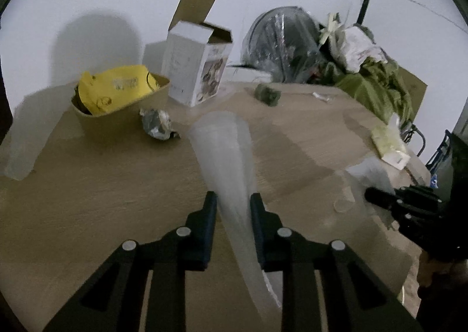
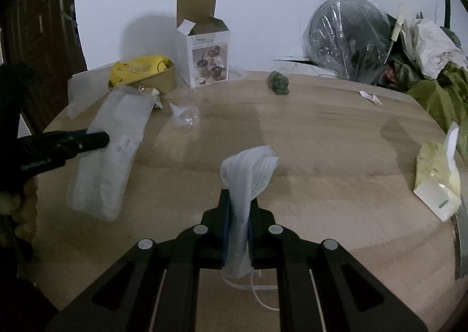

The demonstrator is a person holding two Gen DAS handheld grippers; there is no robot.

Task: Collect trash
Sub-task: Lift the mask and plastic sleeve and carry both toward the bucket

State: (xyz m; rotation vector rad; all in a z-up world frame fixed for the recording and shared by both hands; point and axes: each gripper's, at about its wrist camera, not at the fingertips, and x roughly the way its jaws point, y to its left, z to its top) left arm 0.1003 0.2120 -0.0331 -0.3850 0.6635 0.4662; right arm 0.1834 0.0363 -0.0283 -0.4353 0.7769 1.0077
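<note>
My left gripper is shut on a clear bubble-wrap sleeve and holds it above the wooden table; the sleeve also shows in the right wrist view, with the left gripper on it. My right gripper is shut on a white face mask whose straps hang below. The right gripper shows at the right edge of the left wrist view. A kraft paper bowl holding a yellow wrapper stands at the back left. Crumpled foil lies beside it.
An open white carton stands at the back. A small green lump, a white scrap, a clear plastic bit and a pale yellow packet lie on the table. A wrapped fan and green cloth crowd the right.
</note>
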